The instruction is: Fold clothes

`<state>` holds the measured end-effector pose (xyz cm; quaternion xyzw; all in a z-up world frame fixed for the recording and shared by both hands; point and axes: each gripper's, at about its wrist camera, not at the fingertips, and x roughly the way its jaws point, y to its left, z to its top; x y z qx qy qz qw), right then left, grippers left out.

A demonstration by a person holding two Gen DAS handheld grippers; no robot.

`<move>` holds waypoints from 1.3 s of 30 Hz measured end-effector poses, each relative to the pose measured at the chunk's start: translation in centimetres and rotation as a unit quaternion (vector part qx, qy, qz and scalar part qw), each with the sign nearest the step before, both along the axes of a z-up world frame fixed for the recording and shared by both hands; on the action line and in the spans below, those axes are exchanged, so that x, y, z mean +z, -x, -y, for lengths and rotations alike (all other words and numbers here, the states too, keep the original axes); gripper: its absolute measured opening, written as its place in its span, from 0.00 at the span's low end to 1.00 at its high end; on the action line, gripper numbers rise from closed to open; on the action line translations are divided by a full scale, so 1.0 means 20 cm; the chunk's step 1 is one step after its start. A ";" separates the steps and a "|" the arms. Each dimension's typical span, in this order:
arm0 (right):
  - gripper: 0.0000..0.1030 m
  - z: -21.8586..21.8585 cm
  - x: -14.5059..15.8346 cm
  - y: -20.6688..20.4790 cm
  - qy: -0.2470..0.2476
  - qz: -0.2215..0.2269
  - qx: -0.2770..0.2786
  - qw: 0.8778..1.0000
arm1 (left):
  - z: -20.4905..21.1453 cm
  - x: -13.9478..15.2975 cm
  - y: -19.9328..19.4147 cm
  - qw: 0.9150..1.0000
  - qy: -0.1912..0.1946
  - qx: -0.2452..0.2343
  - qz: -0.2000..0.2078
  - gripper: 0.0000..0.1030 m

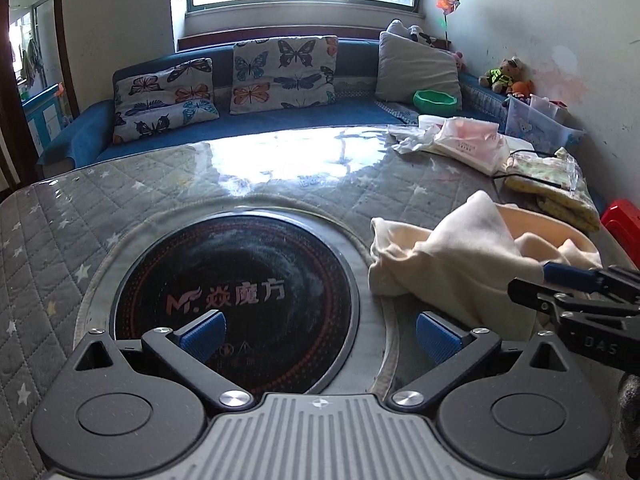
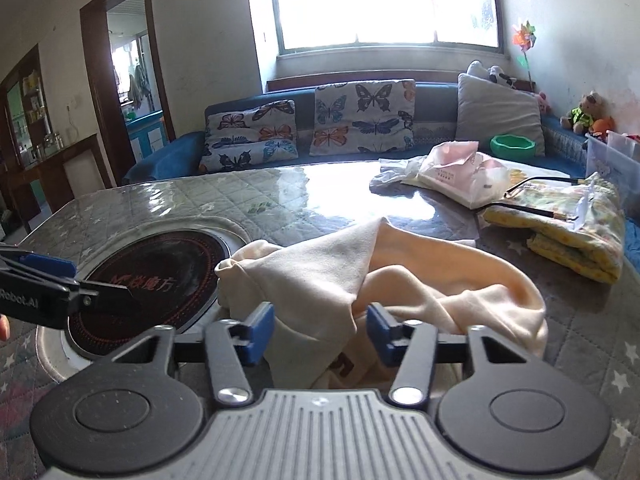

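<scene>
A cream garment (image 1: 452, 264) lies crumpled on the table, right of a round black cooktop (image 1: 236, 296). In the right wrist view the garment (image 2: 320, 276) bunches up directly ahead. My left gripper (image 1: 320, 334) is open and empty, hovering over the cooktop's right edge, left of the garment. My right gripper (image 2: 320, 330) is open, its blue pads on either side of a fold of the garment, not closed on it. The right gripper also shows at the right edge of the left wrist view (image 1: 560, 288). The left gripper shows at the left edge of the right wrist view (image 2: 60, 284).
The table (image 1: 280, 184) has a quilted grey cover under a glossy sheet. A folded yellow patterned cloth (image 2: 560, 220) with a black cable, and a pink-white bag (image 2: 460, 176) lie at the far right. A blue sofa (image 1: 248, 120) with butterfly pillows stands behind.
</scene>
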<state>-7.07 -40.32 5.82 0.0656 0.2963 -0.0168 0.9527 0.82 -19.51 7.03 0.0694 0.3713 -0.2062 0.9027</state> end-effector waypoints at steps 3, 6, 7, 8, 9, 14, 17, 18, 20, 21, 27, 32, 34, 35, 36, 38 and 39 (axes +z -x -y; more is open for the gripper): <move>0.18 -0.01 -0.01 0.00 -0.001 0.003 0.009 1.000 | 0.00 0.01 -0.02 1.000 0.003 0.003 0.000 1.00; 0.09 -0.05 -0.01 0.04 0.006 0.019 0.020 1.000 | -0.01 0.03 -0.02 1.000 0.006 0.003 0.004 1.00; 0.08 -0.07 0.00 0.05 0.011 0.024 0.024 0.999 | -0.01 0.03 -0.02 1.000 0.008 0.002 0.006 1.00; 0.07 -0.09 0.01 0.06 0.015 0.029 0.034 0.999 | -0.02 0.04 -0.02 1.000 0.009 0.001 0.007 1.00; 0.07 -0.11 0.02 0.08 0.018 0.035 0.043 0.998 | -0.02 0.05 -0.01 1.000 0.011 0.000 0.008 1.00; 0.05 -0.27 0.04 0.15 0.037 0.036 0.103 0.993 | -0.01 0.09 0.02 1.000 0.020 -0.014 0.017 1.00; 0.05 -0.36 0.03 0.20 0.039 0.030 0.136 0.990 | 0.01 0.10 0.05 0.999 0.022 -0.026 0.018 1.00; 0.05 -0.37 0.03 0.21 0.040 0.029 0.140 0.989 | 0.01 0.10 0.06 0.999 0.023 -0.031 0.018 1.00; 0.05 -0.41 0.02 0.23 0.044 0.026 0.150 0.987 | 0.03 0.10 0.07 0.999 0.024 -0.043 0.018 1.00; 0.05 -0.42 0.01 0.24 0.046 0.025 0.152 0.987 | 0.04 0.10 0.08 0.998 0.026 -0.050 0.017 1.00; 0.24 -0.37 0.02 0.31 0.036 0.026 0.128 0.991 | 0.15 0.08 0.12 0.996 0.020 -0.089 0.010 1.00; 0.25 -0.24 0.05 0.40 0.041 0.027 0.089 0.995 | 0.22 0.04 0.14 0.994 0.016 -0.109 0.001 1.00; 0.26 -0.17 0.06 0.43 0.044 0.025 0.065 0.997 | 0.24 0.02 0.15 0.993 0.014 -0.113 -0.005 1.00; 0.27 -0.11 0.06 0.43 0.045 0.022 0.043 0.998 | 0.25 0.02 0.16 0.993 0.013 -0.118 -0.006 1.00; 0.27 -0.05 0.06 0.44 0.045 0.019 0.021 0.999 | 0.26 0.01 0.17 0.992 0.012 -0.124 -0.006 1.00; 0.27 0.06 0.07 0.44 0.037 0.015 -0.016 0.999 | 0.28 0.00 0.20 0.990 0.009 -0.140 -0.003 1.00; 0.28 0.10 0.07 0.44 0.034 0.015 -0.030 0.999 | 0.30 -0.01 0.22 0.989 0.007 -0.147 -0.001 1.00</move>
